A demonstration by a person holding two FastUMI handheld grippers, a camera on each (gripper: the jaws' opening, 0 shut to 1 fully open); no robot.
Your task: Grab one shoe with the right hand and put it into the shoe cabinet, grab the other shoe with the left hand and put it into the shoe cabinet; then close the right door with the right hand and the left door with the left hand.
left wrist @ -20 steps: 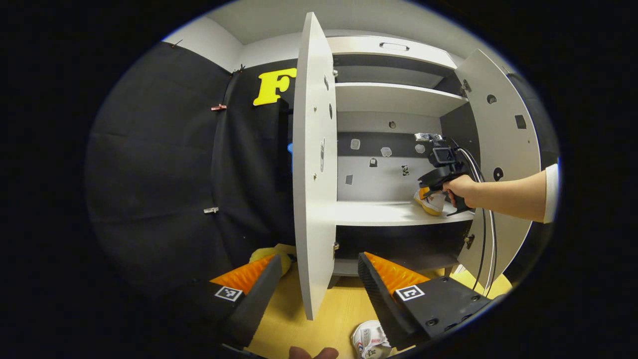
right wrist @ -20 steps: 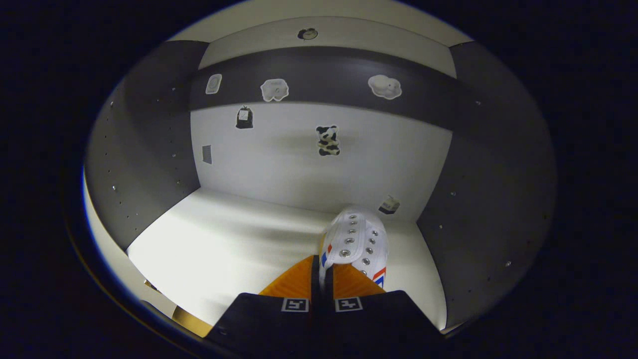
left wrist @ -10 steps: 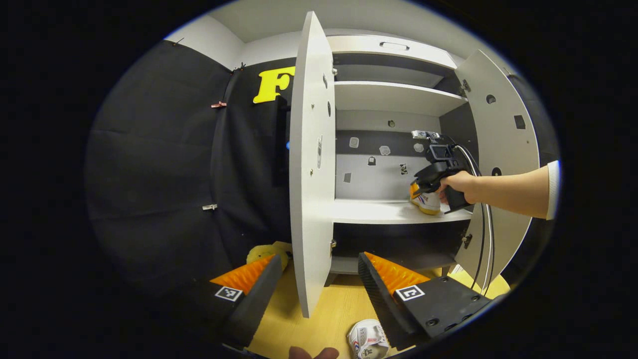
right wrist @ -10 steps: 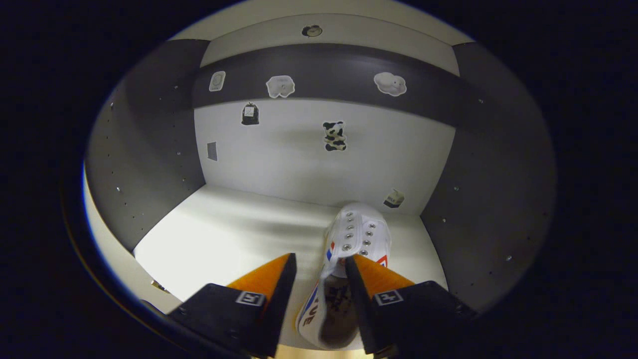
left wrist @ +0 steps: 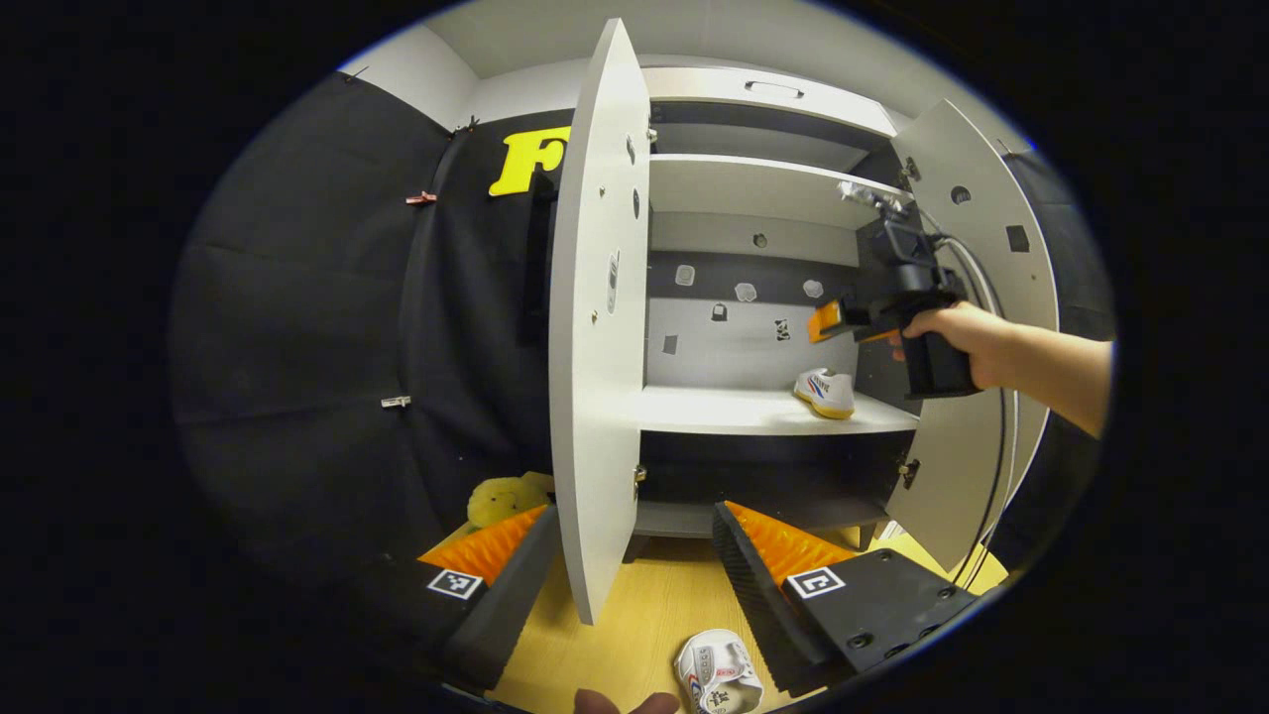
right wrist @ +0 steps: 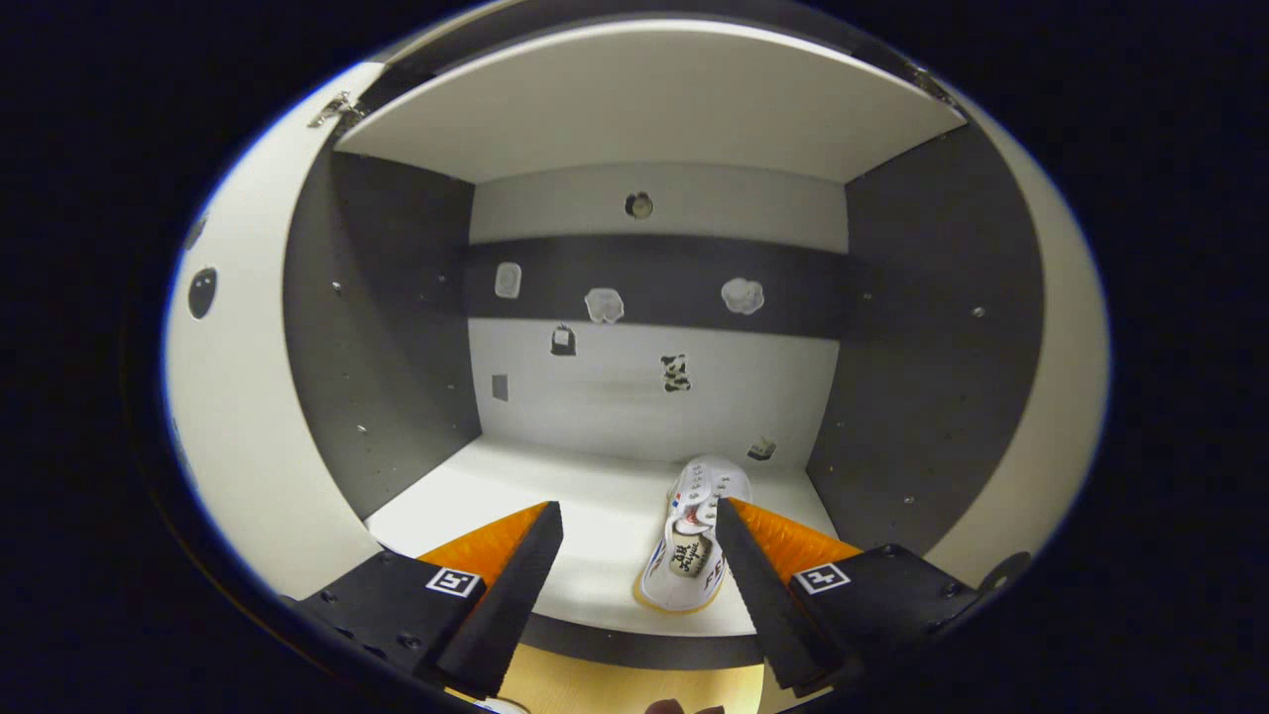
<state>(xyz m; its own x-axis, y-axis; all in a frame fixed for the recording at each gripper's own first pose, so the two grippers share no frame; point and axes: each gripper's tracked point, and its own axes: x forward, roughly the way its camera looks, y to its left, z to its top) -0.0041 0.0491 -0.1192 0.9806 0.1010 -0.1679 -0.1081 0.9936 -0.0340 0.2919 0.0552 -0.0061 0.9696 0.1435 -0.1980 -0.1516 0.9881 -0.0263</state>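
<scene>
Left gripper view. Left claw spread wide, nothing between its fingers, hovering low over the wooden floor in front of the shoe cabinet. The bottom corner of the open left door stands in the gap between the fingers, not touching them as far as can be seen. One shoe, white, lies on the floor at the lower edge, just beside the right-hand finger. A second shoe, white with a yellowish sole, sits on the middle shelf near its right end. Right claw hangs above that shoe, well clear of it, held in a hand whose forearm reaches in level from the right edge; cable trails down from it. Its opening can't be told from here. Right door open. Yellow soft toy on the floor at the left, by the black cloth. Shoes counted: two. Doors: two, both open.

Right gripper view. Right claw spread wide, holding nothing, pointing into the middle compartment from outside its front edge. The shoe rests on the shelf, toe toward the back wall, heel near the front edge, toward the right side wall, seen between the fingers but farther in, not touched. Small stickers dot the back wall.
</scene>
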